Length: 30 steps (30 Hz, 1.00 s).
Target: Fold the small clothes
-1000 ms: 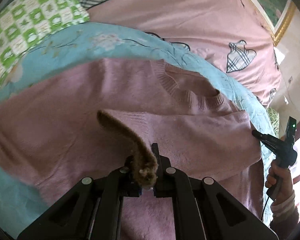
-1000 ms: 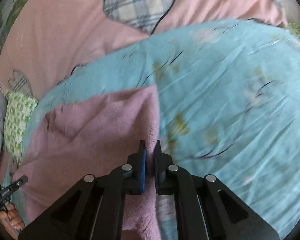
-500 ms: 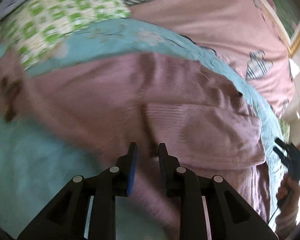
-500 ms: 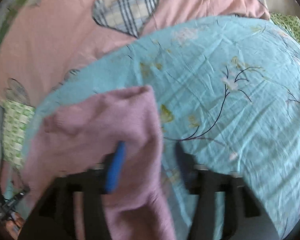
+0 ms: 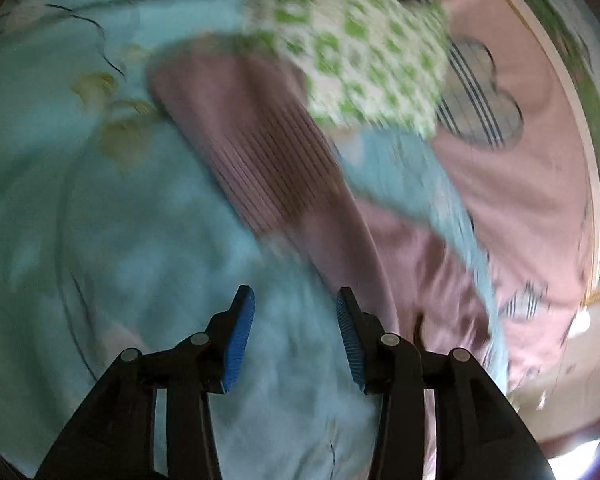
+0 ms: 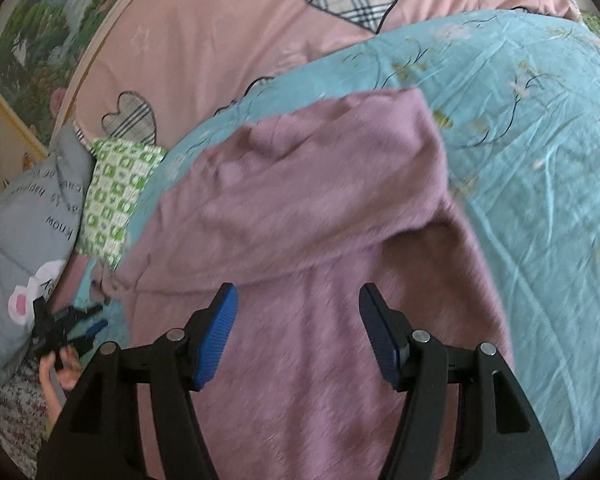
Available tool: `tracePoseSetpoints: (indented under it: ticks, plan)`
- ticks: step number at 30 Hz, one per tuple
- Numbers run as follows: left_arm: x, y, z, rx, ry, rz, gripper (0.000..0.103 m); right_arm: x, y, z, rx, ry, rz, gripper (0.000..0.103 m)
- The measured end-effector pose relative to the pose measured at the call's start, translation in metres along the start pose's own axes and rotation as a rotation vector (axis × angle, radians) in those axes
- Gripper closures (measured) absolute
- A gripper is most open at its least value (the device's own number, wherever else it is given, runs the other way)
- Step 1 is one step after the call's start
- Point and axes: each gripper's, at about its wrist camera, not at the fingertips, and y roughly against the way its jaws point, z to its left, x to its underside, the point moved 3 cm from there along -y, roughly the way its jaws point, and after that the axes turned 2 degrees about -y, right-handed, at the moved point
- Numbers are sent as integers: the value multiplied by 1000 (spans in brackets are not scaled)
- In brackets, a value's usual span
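Observation:
A mauve knit sweater point(image 6: 319, 208) lies on a light blue floral sheet point(image 6: 539, 128), with one sleeve folded across its body. My right gripper point(image 6: 298, 320) is open and empty, hovering over the sweater's lower part. In the left wrist view the picture is blurred; a ribbed part of the sweater point(image 5: 260, 140) runs diagonally ahead. My left gripper point(image 5: 296, 328) is open and empty over the blue sheet point(image 5: 100, 220), just left of the sweater. The left gripper also shows in the right wrist view point(image 6: 66, 328) at the far left, held in a hand.
A pink quilt with plaid hearts point(image 6: 228, 40) covers the bed behind the sheet. A green-and-white checked pillow point(image 6: 116, 192) and a grey cushion with writing point(image 6: 32, 216) lie at the left. A framed picture point(image 6: 24, 48) hangs on the wall.
Both grippers let go of the sweater and opened. The right one drew back over the sweater's body. The left one swung left, off the sweater and over the blue sheet.

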Motion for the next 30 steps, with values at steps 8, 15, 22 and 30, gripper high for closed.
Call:
tracePoseSetpoints:
  ticks: [8,15,22,30]
  plan:
    - [-49,-26,27,1,112,-24,65,14,-11,22,-7,32,45,39]
    - [-56,-21,20,-36,52,-103,100,21,-19,31,-3,56,71,39]
    - [-38,25,-42,35,-92,-153,101,23,-21,22,-7,28,77,39]
    - [28,46,-200,265,-373,-104,101,20,-3,8,-25,-19,29,39]
